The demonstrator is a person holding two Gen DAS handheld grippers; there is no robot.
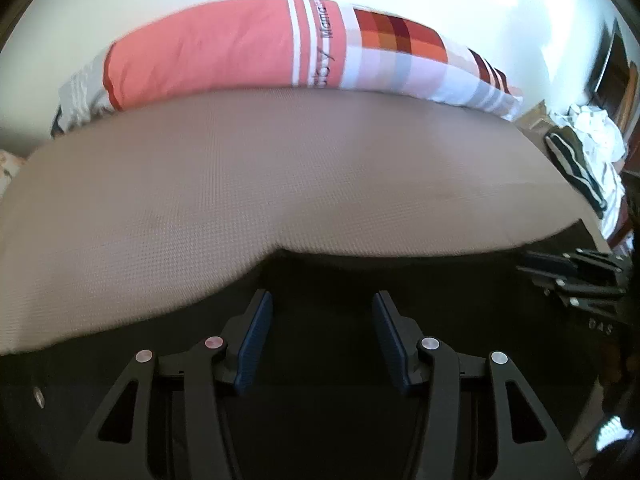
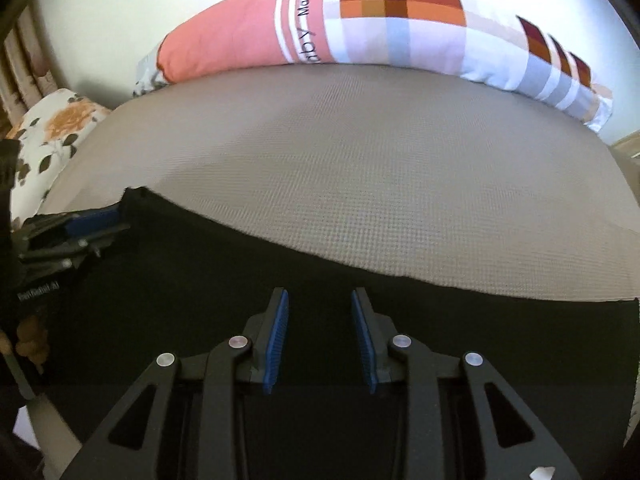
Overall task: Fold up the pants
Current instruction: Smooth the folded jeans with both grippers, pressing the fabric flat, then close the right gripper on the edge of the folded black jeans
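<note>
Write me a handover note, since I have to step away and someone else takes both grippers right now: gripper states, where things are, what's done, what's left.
Left gripper: open, nothing between its fingers, over the black pants.
Right gripper: open, narrower gap, also empty, over the same pants.
The pants lie spread on the near part of the grey bed; a striped pillow sits at the far edge.
Done: cannot tell how many folds; the far edge lies straight in the right wrist view.
Left: grasp the fabric and finish folding.

Home bedroom: mattress [image 2: 360,168], long pillow [image 2: 360,28], floral bedding [image 2: 56,128].
</note>
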